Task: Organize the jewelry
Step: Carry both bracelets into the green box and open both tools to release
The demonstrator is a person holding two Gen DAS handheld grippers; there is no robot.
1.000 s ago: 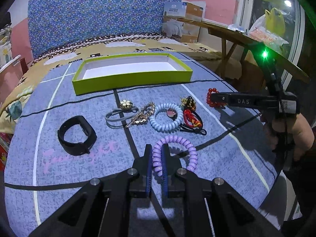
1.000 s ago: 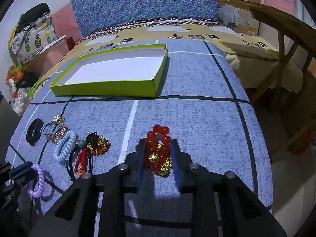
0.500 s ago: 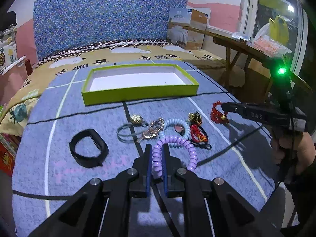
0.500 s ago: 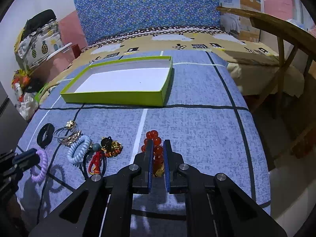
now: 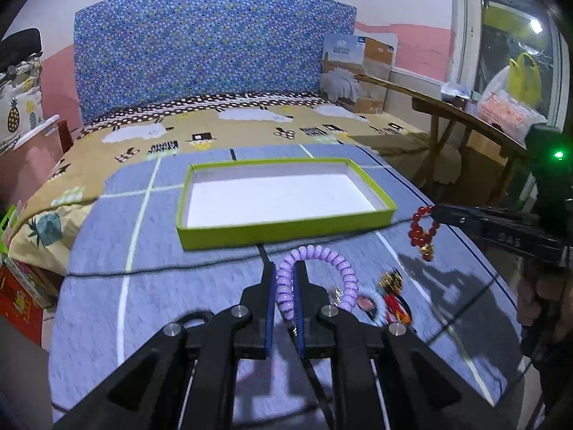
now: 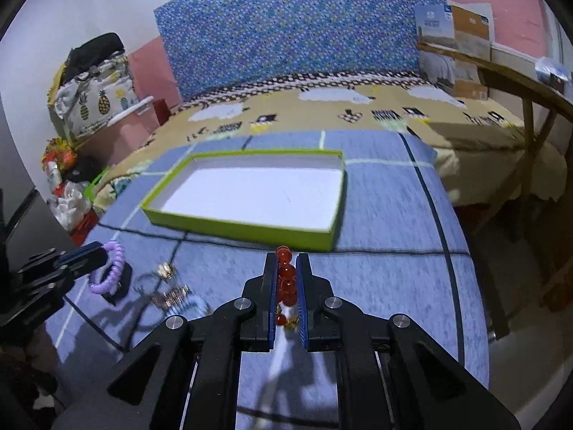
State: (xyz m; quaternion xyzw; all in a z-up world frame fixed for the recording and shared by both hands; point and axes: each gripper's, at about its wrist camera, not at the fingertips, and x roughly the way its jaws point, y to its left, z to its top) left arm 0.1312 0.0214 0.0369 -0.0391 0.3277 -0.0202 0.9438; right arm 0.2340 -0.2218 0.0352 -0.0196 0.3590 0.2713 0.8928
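Note:
My left gripper (image 5: pixel 284 268) is shut on a purple spiral bracelet (image 5: pixel 322 261) and holds it above the bed cover; it also shows in the right wrist view (image 6: pixel 107 268). My right gripper (image 6: pixel 287 261) is shut on a red bead bracelet (image 6: pixel 286 279), lifted off the cover; it hangs from the right gripper in the left wrist view (image 5: pixel 420 229). An empty green-rimmed tray (image 5: pixel 286 227) with a white floor lies just beyond both grippers; its rim also shows in the right wrist view (image 6: pixel 243 227).
Loose jewelry lies on the blue cover below: a red and gold piece (image 5: pixel 394 297), a gold clip and hair ties (image 6: pixel 168 286), a light-blue spiral band (image 6: pixel 197 302). A wooden table (image 5: pixel 447 111) stands at the right. The bed edge drops off at the right.
Both grippers have lifted their bracelets off the cover and moved forward toward the tray. The right gripper closed on the red beads about a second ago.

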